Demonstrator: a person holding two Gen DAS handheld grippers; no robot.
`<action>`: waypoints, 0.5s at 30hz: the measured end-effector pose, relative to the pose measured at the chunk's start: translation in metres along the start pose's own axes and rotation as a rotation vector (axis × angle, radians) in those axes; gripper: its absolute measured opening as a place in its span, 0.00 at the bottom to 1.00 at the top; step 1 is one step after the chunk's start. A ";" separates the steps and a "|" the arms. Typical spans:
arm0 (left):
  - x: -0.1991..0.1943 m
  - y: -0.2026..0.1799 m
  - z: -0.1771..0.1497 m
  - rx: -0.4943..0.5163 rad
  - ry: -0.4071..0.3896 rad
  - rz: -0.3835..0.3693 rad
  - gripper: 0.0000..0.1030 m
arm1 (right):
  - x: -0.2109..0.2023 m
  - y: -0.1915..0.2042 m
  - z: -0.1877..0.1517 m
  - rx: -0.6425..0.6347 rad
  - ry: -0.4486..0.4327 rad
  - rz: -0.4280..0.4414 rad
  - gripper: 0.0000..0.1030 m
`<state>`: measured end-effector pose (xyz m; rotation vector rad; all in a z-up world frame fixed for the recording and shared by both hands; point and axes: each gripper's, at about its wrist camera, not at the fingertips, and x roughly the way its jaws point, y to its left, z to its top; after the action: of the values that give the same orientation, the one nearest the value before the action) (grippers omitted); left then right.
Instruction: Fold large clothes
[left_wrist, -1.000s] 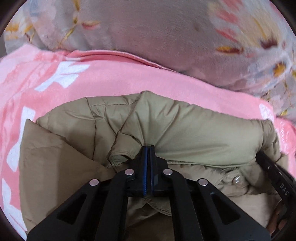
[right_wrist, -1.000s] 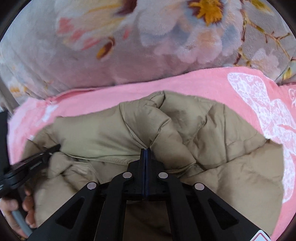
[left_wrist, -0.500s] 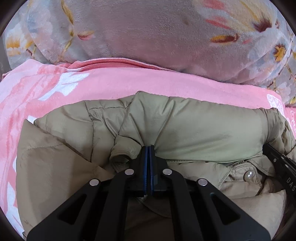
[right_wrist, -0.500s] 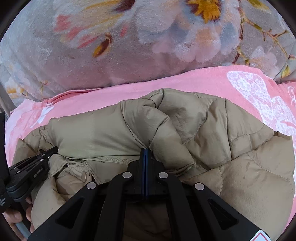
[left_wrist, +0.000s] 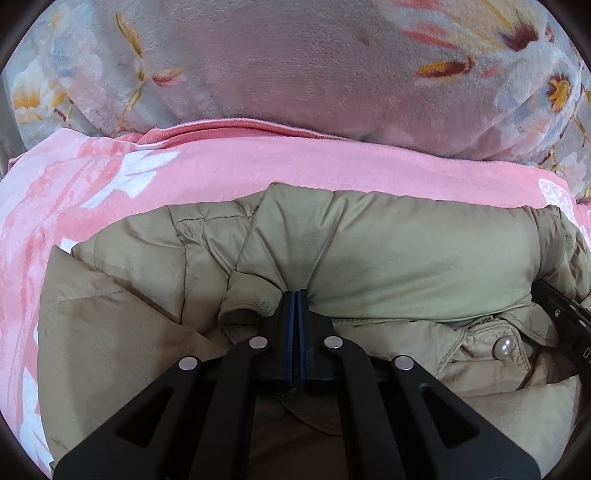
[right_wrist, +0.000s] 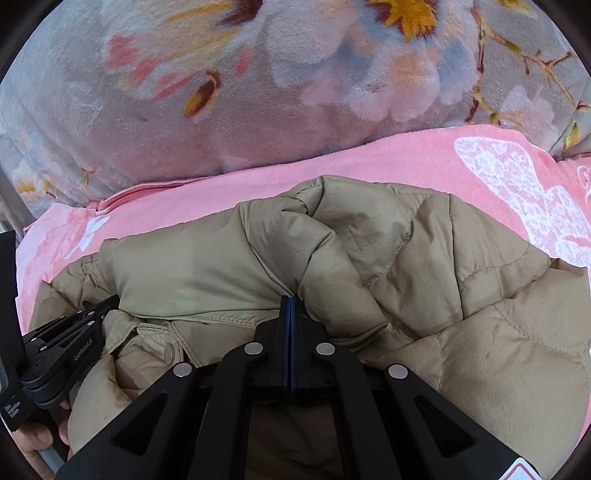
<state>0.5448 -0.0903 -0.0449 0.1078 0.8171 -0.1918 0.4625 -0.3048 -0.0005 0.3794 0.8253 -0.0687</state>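
A beige quilted puffer jacket (left_wrist: 406, 258) lies bunched on a pink blanket (left_wrist: 221, 166). My left gripper (left_wrist: 296, 295) is shut on a fold of the jacket near its collar, beside a pearl snap button (left_wrist: 504, 348). My right gripper (right_wrist: 290, 300) is shut on another fold of the same jacket (right_wrist: 443, 266). The left gripper's body (right_wrist: 62, 343) shows at the left edge of the right wrist view. The right gripper's body (left_wrist: 565, 317) shows at the right edge of the left wrist view.
A thick grey floral blanket (left_wrist: 295, 62) is piled along the far side, also in the right wrist view (right_wrist: 258, 92). The pink blanket (right_wrist: 498, 177) carries white butterfly prints and spreads to both sides of the jacket.
Both grippers have moved forward towards the floral blanket with the jacket fold still pinched. The jacket's far edge now lies closer to the pink blanket's back edge.
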 end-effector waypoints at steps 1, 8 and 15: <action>0.000 0.000 0.000 0.001 0.000 0.001 0.01 | 0.000 0.000 0.000 0.000 -0.001 0.000 0.00; 0.000 -0.006 -0.002 0.018 -0.005 0.024 0.01 | 0.001 -0.001 0.002 0.012 -0.009 0.003 0.00; -0.028 0.006 -0.015 0.001 -0.003 0.009 0.01 | -0.038 -0.016 -0.014 0.114 -0.005 0.067 0.01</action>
<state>0.5166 -0.0786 -0.0342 0.1118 0.8131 -0.1838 0.4238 -0.3176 0.0136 0.5136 0.8050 -0.0539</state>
